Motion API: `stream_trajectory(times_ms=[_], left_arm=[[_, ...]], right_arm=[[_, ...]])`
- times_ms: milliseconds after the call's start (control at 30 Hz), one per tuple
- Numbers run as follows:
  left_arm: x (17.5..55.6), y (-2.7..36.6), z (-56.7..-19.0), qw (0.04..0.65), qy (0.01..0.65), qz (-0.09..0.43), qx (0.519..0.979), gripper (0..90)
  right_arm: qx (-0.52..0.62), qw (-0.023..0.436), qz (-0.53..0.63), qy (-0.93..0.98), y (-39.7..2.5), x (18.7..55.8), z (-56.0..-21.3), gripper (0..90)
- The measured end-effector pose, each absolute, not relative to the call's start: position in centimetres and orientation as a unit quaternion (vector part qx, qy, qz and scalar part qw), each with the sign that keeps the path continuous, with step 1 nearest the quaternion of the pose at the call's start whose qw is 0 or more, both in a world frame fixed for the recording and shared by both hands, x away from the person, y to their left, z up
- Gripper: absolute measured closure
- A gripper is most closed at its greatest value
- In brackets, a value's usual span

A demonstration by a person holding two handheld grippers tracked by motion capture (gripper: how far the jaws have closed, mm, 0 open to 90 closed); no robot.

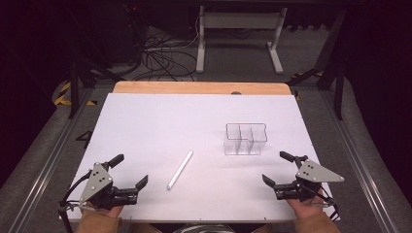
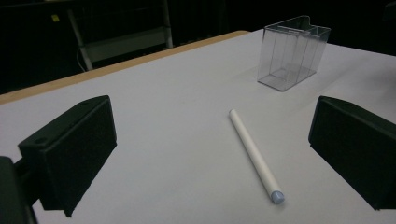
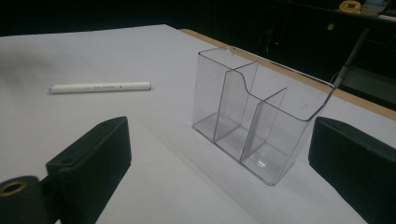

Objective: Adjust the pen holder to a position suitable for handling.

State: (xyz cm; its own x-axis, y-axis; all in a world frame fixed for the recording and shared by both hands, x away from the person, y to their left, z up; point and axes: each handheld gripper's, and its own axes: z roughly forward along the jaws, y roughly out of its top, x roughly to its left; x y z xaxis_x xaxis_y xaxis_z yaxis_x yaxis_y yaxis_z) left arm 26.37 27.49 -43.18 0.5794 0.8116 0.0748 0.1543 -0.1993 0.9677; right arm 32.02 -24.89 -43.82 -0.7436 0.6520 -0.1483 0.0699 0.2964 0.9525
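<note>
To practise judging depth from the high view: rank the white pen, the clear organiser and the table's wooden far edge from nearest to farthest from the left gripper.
From the left gripper:
1. White pen, just to its right.
2. Clear organiser, farther right, mid-table.
3. Wooden far edge, at the table's back.

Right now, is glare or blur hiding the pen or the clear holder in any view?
High view: even light, the white pen is sharp, the clear holder is faint against the white table. Left gripper view: the pen is crisp, the near jaws soft. Right gripper view: small glints on the holder's floor, dividers readable.
</note>
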Motion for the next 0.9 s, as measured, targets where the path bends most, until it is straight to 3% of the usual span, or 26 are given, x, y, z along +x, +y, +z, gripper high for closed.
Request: stream_trajectory(times_ms=[900], left_arm=[[27.11,26.79,-42.40,0.536,0.338,0.276,0.722,5.0]], right_arm=[[0.242,0.259,0.543,0.761,-25.24,31.72,-44.03,17.4]])
